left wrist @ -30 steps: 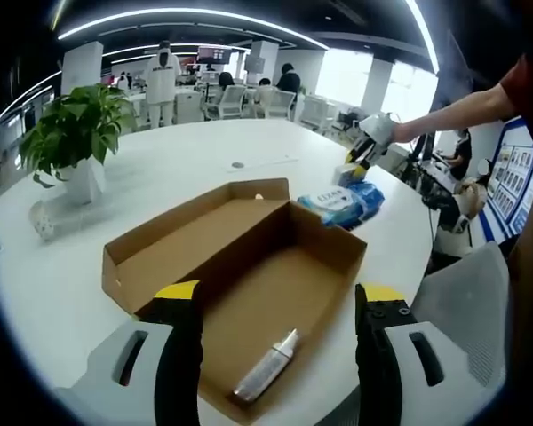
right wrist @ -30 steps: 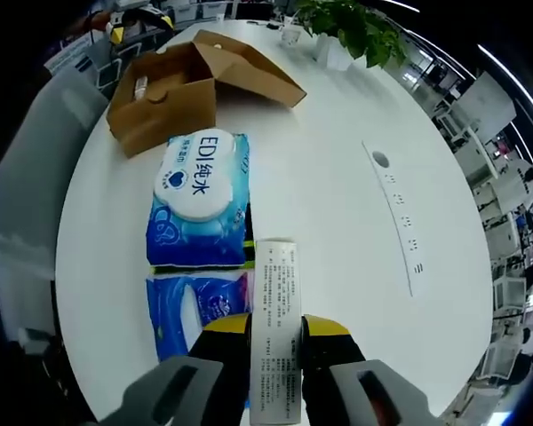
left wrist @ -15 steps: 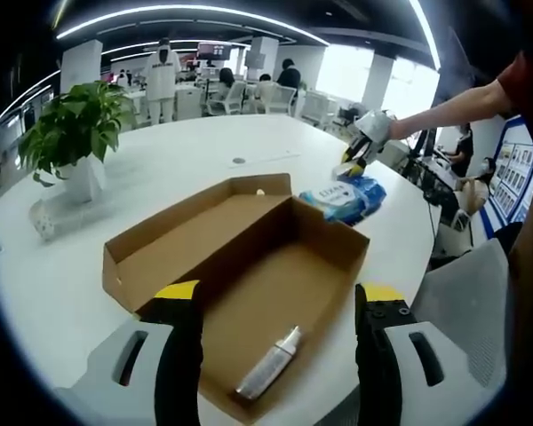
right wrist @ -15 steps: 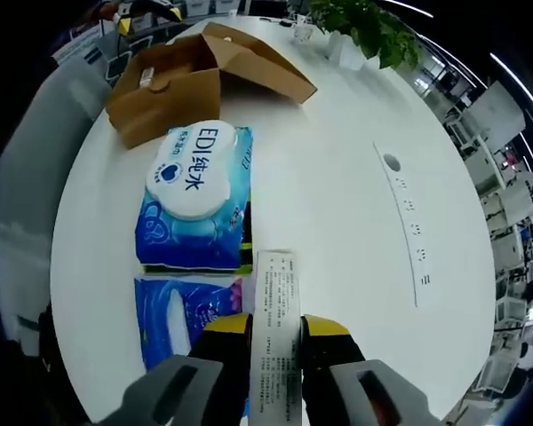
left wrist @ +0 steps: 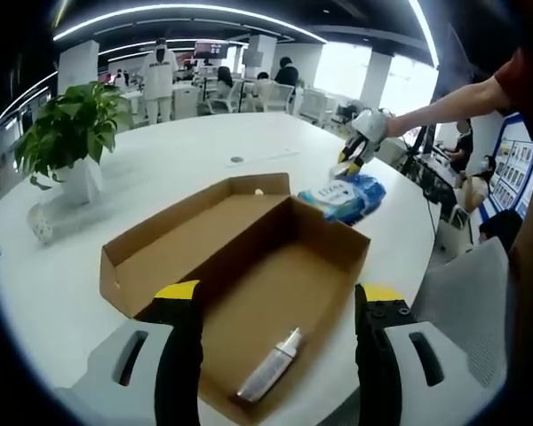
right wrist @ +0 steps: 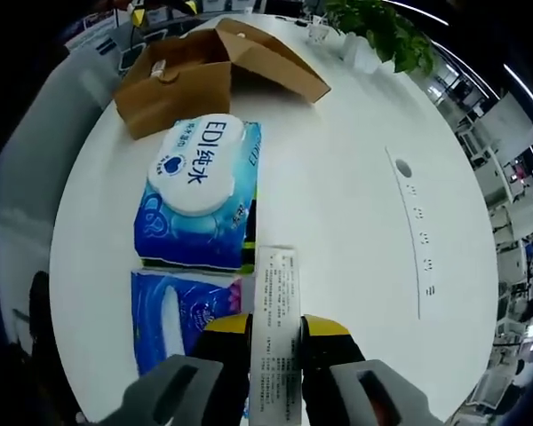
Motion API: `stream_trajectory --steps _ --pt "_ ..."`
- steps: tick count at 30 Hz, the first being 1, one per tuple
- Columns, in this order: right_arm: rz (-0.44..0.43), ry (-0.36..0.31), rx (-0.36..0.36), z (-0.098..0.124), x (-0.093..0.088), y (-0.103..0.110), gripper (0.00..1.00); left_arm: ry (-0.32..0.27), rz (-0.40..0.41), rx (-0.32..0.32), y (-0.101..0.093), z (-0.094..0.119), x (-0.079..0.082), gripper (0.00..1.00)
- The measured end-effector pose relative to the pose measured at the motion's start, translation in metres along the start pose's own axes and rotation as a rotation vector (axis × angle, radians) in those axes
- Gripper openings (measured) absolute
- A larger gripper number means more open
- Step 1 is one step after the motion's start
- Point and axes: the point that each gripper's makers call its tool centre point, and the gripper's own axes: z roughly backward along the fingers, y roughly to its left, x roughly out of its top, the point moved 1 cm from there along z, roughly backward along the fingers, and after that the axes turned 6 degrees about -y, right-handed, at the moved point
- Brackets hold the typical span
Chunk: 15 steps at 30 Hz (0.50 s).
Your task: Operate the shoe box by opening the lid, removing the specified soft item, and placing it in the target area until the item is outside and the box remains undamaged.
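A brown cardboard shoe box (left wrist: 249, 293) sits open on a big round white table (left wrist: 160, 169), with its lid (left wrist: 191, 232) folded back flat on the left side. Inside the box, at the near end, lies a small silver tube (left wrist: 268, 377). The left gripper (left wrist: 278, 306) hangs over the near end of the box with its two yellow-tipped jaws spread wide, and nothing is between them. Just past the far right corner of the box lies a blue pack of wet wipes (left wrist: 342, 197) with a white lid. Farther off, the right gripper (left wrist: 355, 153) is held over the table near that pack, at the end of a person's arm (left wrist: 453, 108). In the right gripper view, the right gripper (right wrist: 276, 330) has its jaws pressed close on a thin white packet (right wrist: 276, 333) with small printing on it. The wet wipes pack (right wrist: 198, 204) lies on the table just beyond, outside the box (right wrist: 191, 80), and a second blue pack (right wrist: 182, 315) lies nearer, beside the packet. A green plant (left wrist: 69, 133) in a white pot stands on the far left of the table.
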Motion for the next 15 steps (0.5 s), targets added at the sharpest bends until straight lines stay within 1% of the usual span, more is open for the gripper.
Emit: stream_trajectory --steps 8,11,15 --pt "0.006 0.017 0.011 -0.003 -0.005 0.001 0.17 0.003 -0.001 0.004 0.001 0.001 0.000 0.69" --pt "-0.005 0.016 0.012 -0.003 -0.006 0.001 0.17 0.005 -0.004 0.005 0.001 0.002 0.000 0.69" --pt "0.001 0.034 0.020 -0.006 -0.010 0.002 0.17 0.012 -0.007 0.007 0.001 0.003 -0.001 0.69"
